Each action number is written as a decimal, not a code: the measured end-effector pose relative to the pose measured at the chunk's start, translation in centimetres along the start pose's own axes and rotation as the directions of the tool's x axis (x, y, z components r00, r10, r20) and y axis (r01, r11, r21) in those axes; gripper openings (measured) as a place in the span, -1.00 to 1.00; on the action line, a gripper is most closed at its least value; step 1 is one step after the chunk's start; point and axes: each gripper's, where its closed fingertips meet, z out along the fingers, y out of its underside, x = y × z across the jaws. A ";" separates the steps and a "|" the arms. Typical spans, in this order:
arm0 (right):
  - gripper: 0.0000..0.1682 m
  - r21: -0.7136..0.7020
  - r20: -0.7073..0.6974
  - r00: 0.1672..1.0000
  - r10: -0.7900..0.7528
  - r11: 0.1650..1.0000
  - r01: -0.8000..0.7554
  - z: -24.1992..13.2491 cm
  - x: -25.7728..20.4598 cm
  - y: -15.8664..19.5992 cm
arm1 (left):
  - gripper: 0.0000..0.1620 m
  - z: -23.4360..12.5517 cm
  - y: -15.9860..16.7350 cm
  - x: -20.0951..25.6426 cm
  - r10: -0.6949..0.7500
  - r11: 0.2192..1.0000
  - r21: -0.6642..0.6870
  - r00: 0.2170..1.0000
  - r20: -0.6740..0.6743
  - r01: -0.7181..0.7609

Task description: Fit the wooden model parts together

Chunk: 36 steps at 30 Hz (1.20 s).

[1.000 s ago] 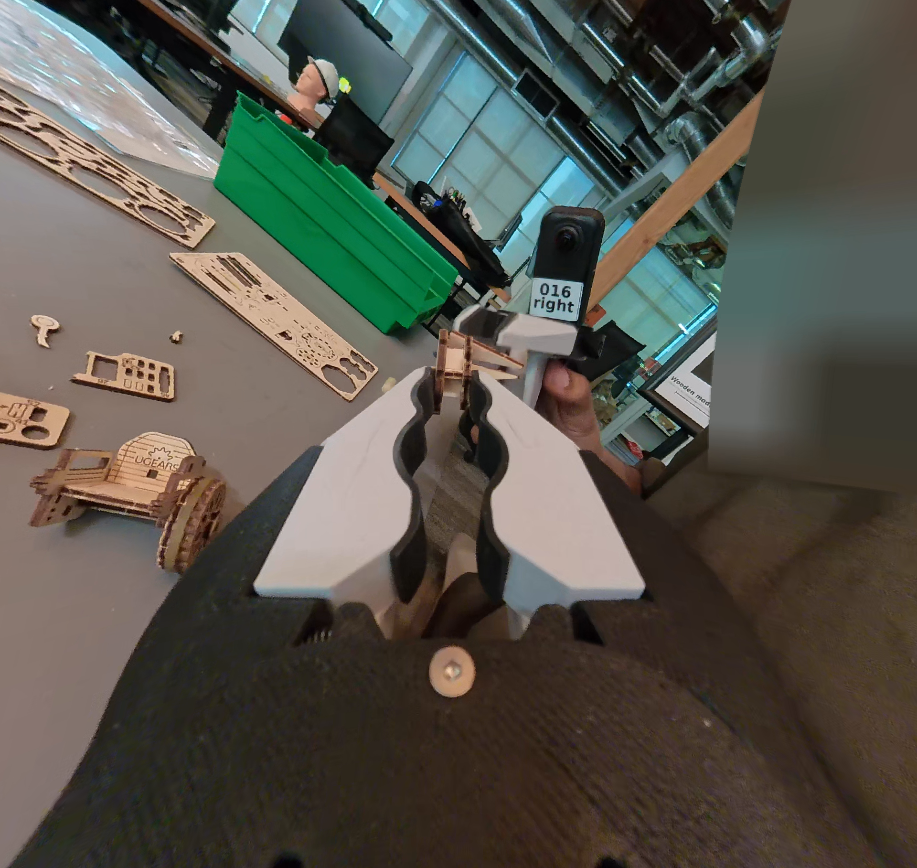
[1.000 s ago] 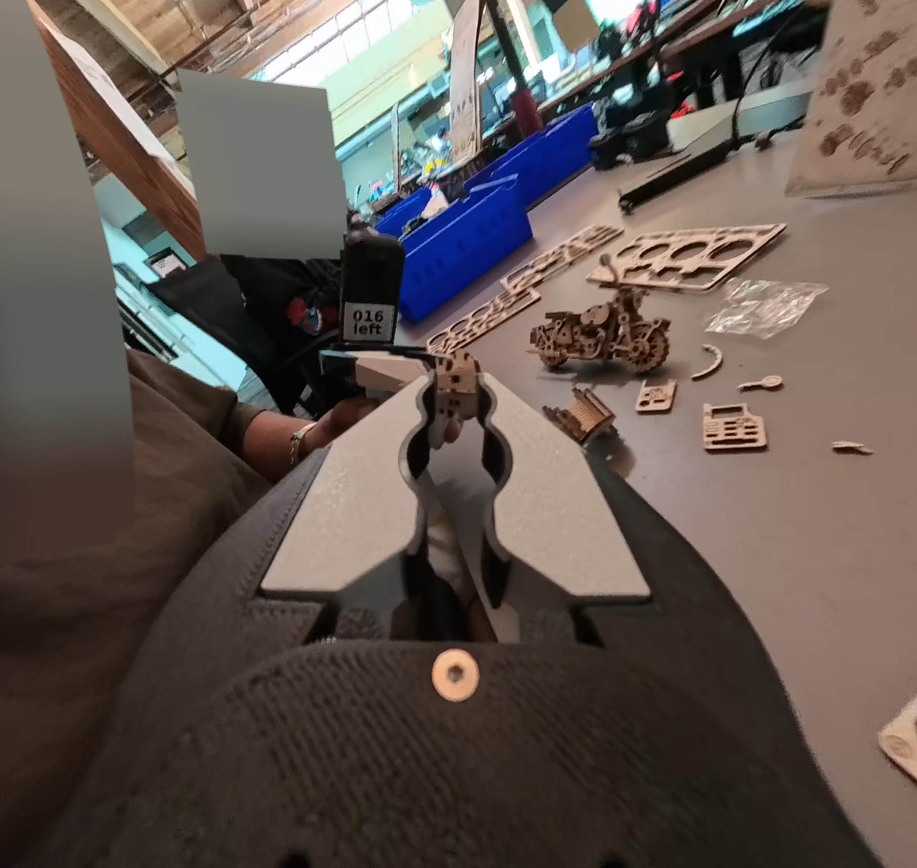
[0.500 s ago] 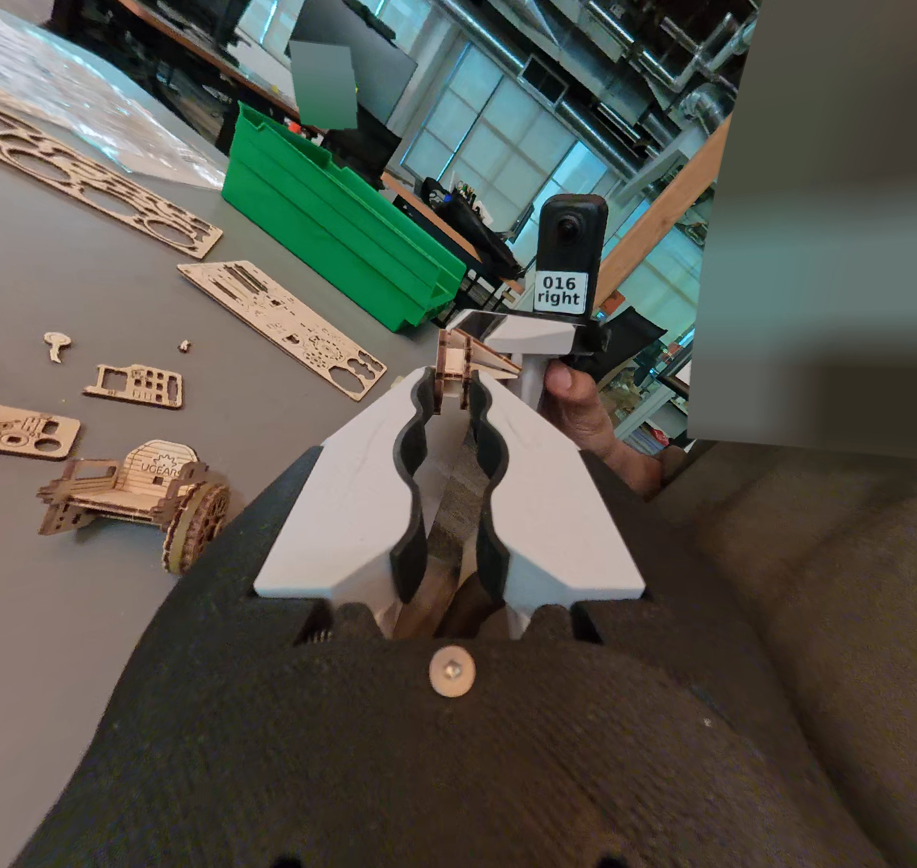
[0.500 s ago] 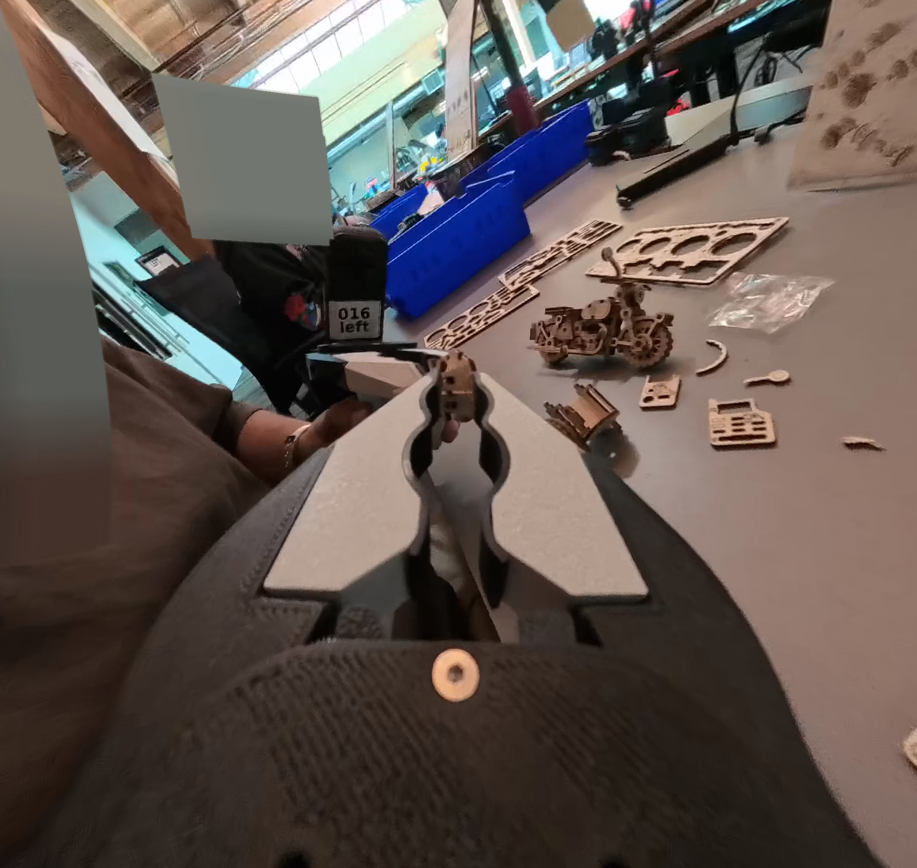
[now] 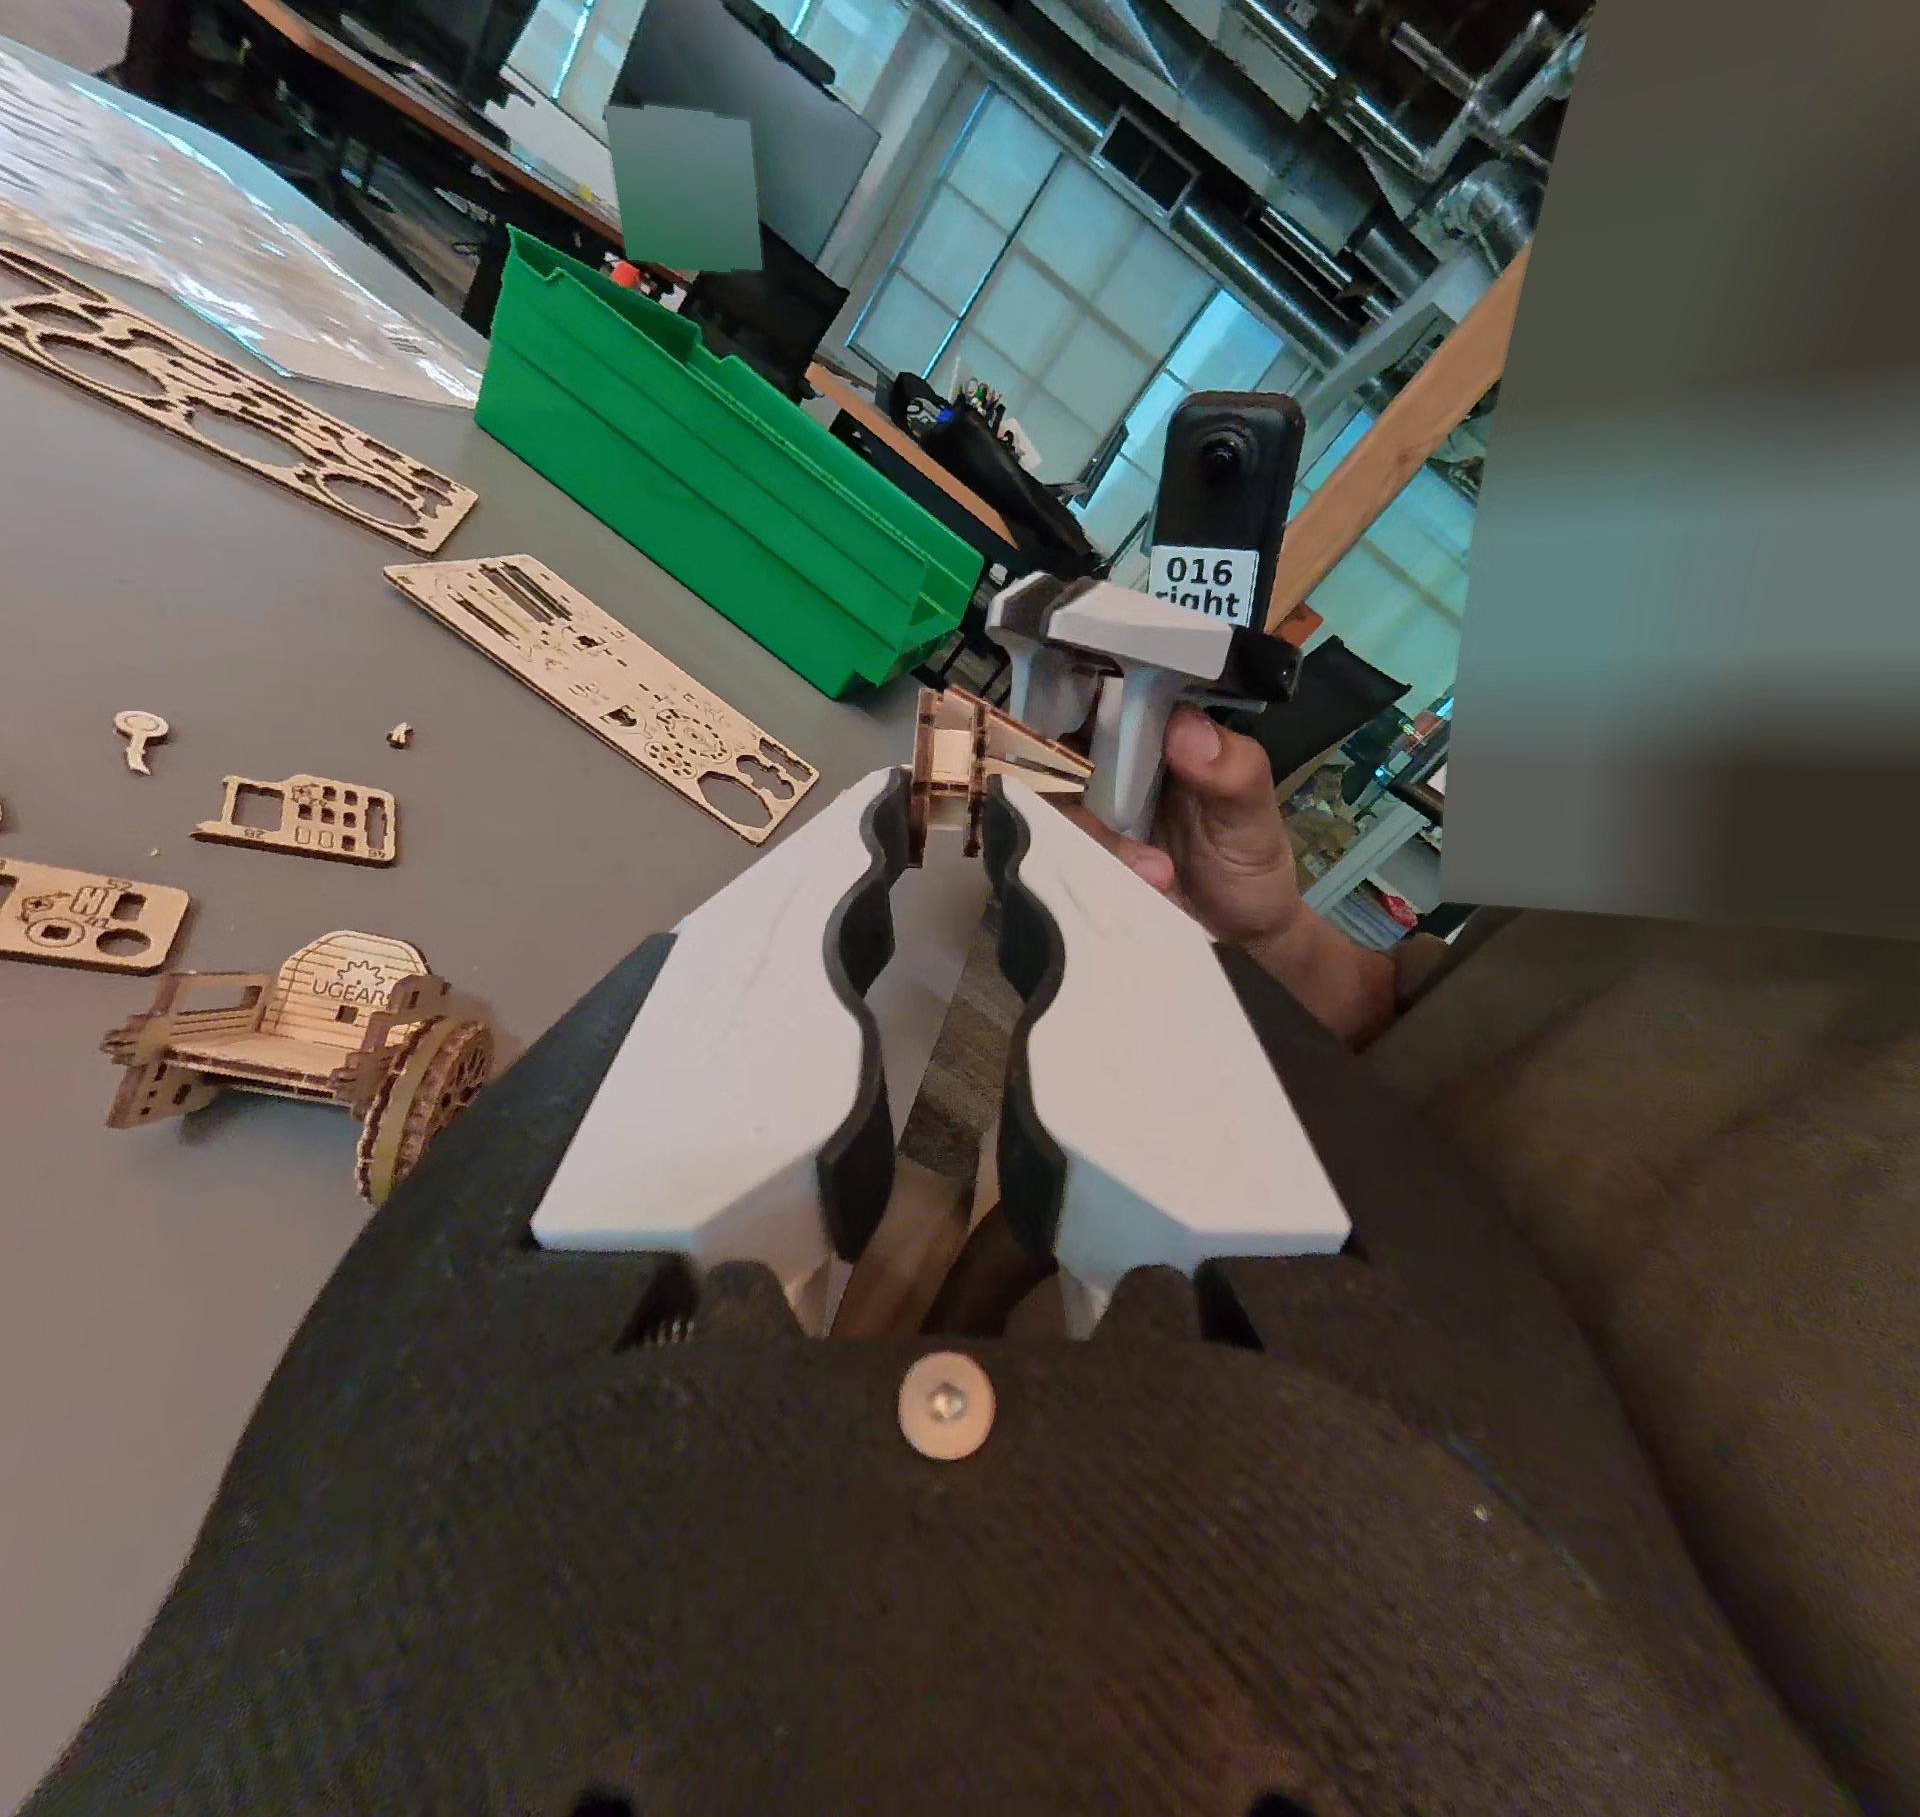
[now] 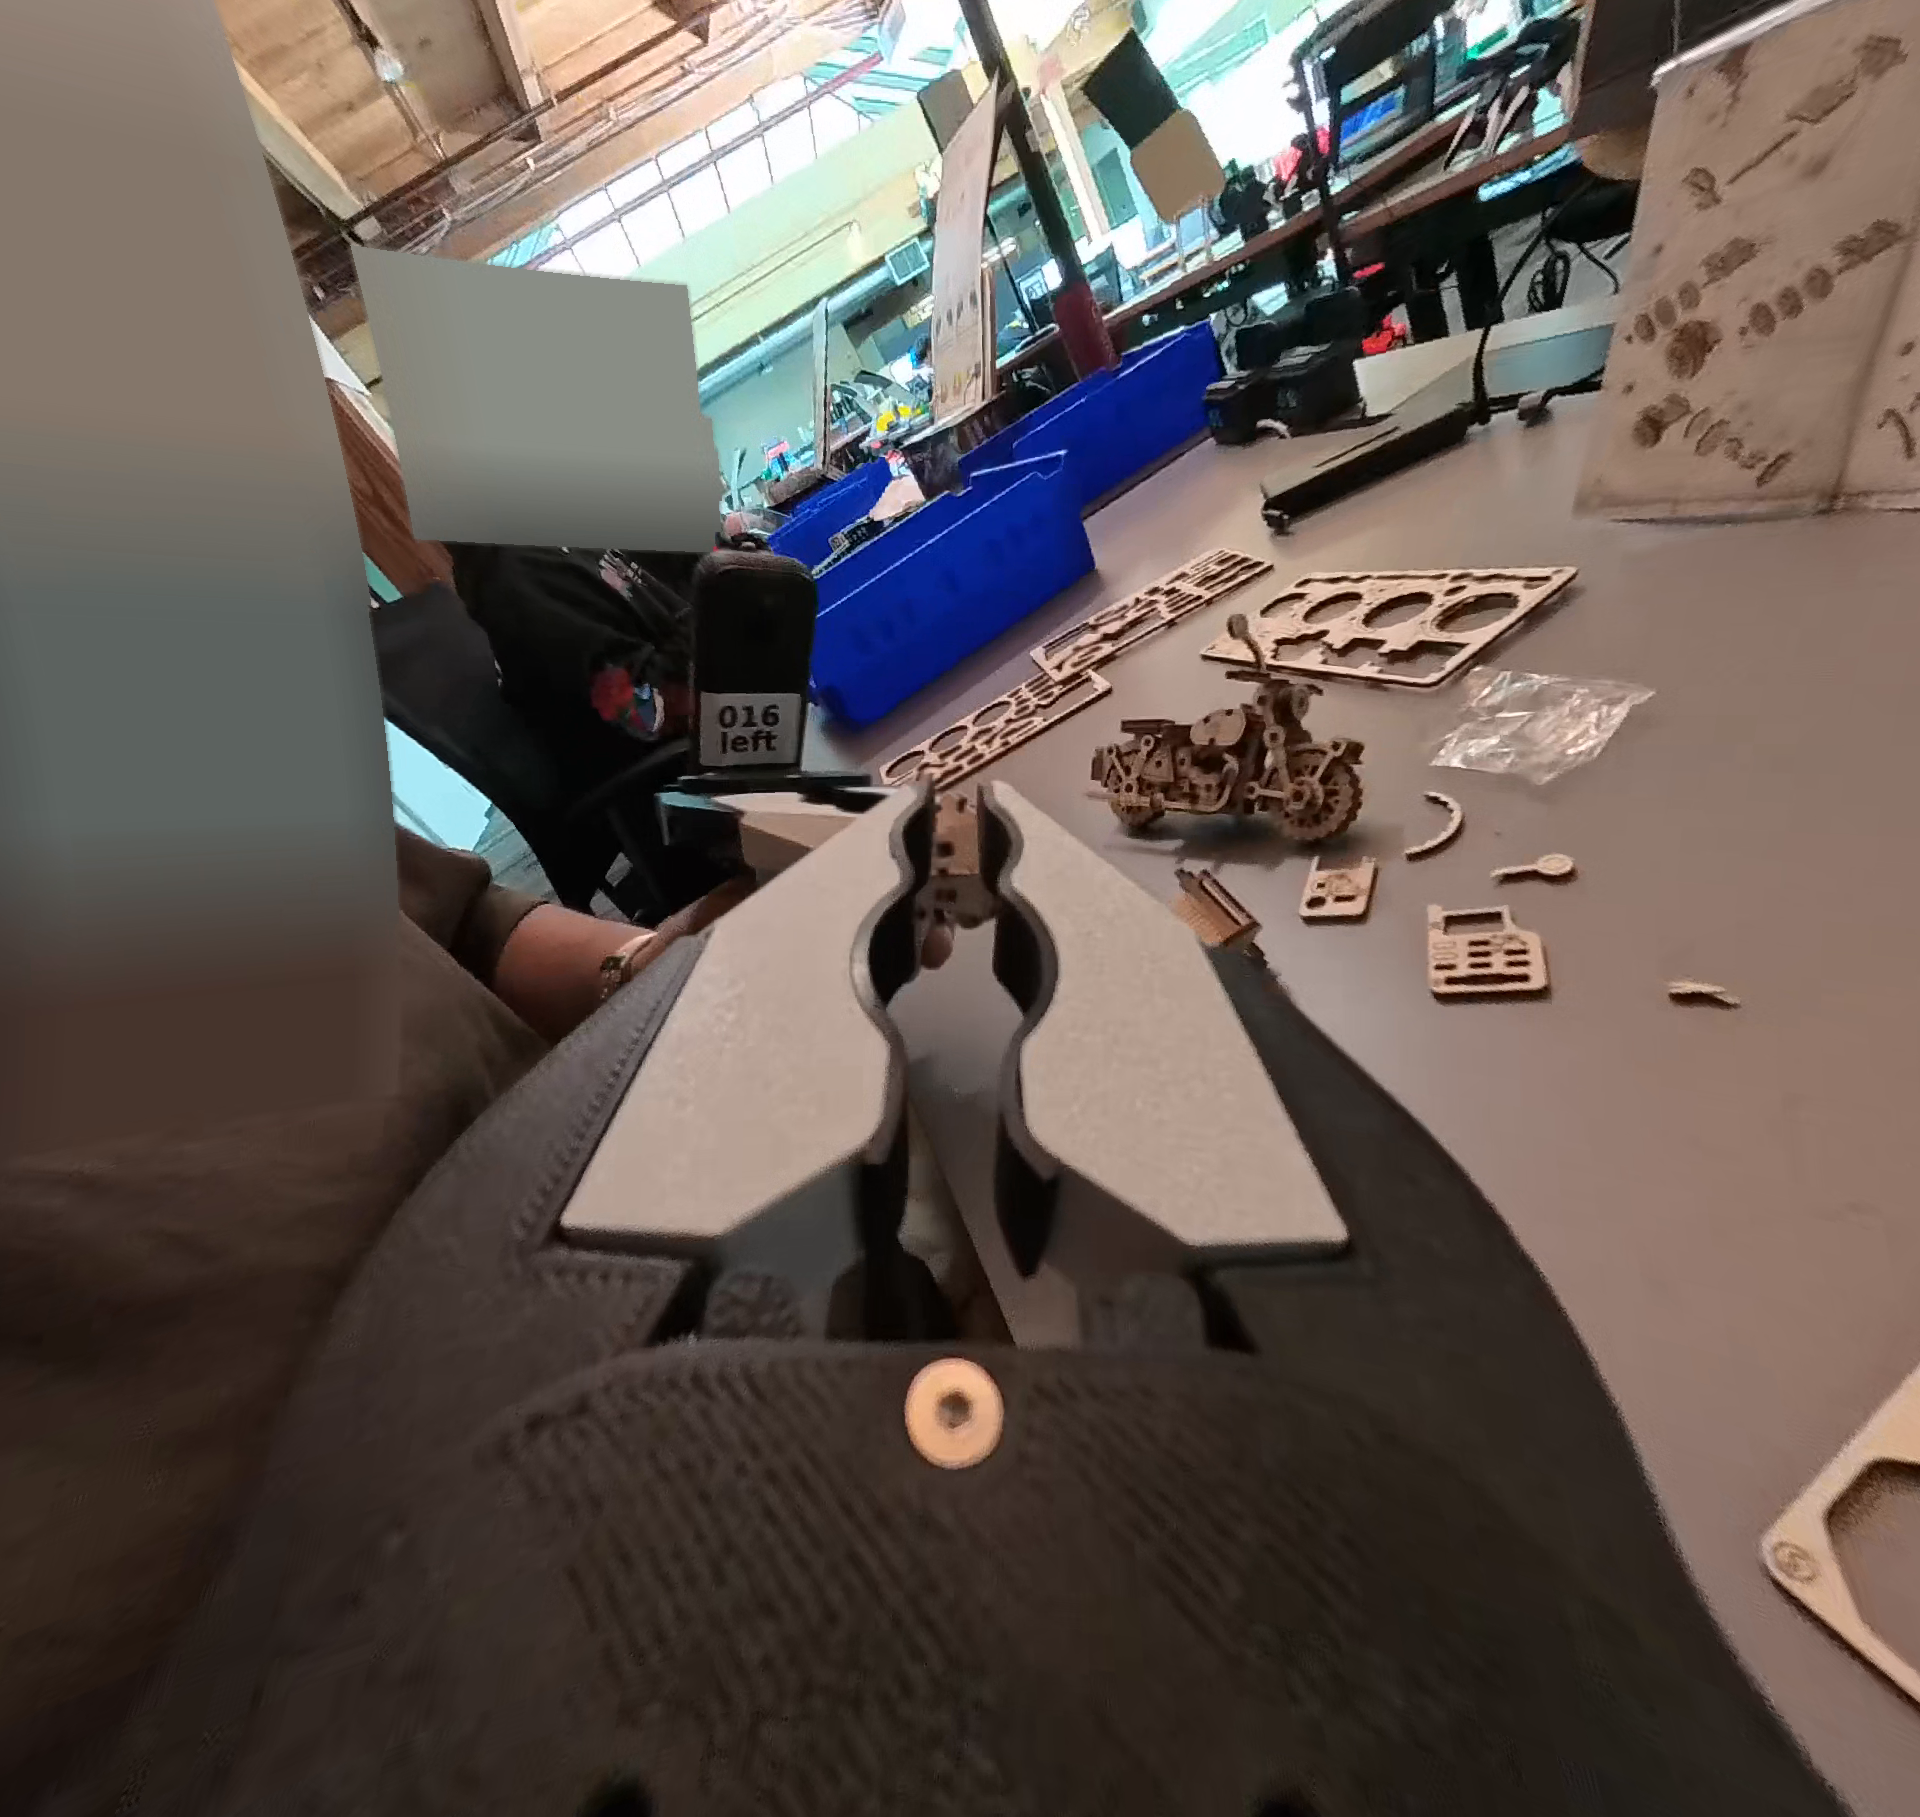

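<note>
My left gripper is shut on a small box-like wooden part, held in the air off the table's near edge. A wedge-shaped wooden piece runs from it toward my right gripper, which faces it closely. In the right wrist view my right gripper is shut on a small dark wooden part. The left gripper's grey finger lies just behind it. I cannot tell whether the two parts are joined.
On the grey table are a wooden sidecar model, a motorcycle model, punched wooden sheets, loose small parts, a plastic bag, a green bin and a blue bin. One gripper's finger ends stand about 4 cm off the other's. My left gripper's tips are some 15 cm from the motorcycle model.
Both grippers stay shut on their wooden parts. The hands shifted slightly, and the left gripper sits a little lower and more hidden behind the right fingers.
</note>
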 end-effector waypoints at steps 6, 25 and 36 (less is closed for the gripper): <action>-0.88 -0.077 0.022 0.999 0.029 0.997 -0.027 1.0 -0.3 1.8 | -0.86 0.0 -0.1 0.1 0.004 1.000 0.000 1.000 -0.002 -0.004; -0.87 -0.068 0.024 1.000 0.015 0.998 -0.013 0.9 -0.4 1.6 | -0.86 -0.1 -0.3 0.0 0.007 1.000 0.007 1.000 0.007 -0.007; -0.89 0.003 0.036 0.999 -0.003 1.000 0.003 0.2 -0.8 -0.1 | -0.86 -0.1 -0.3 0.1 0.022 1.000 0.011 1.000 0.009 -0.022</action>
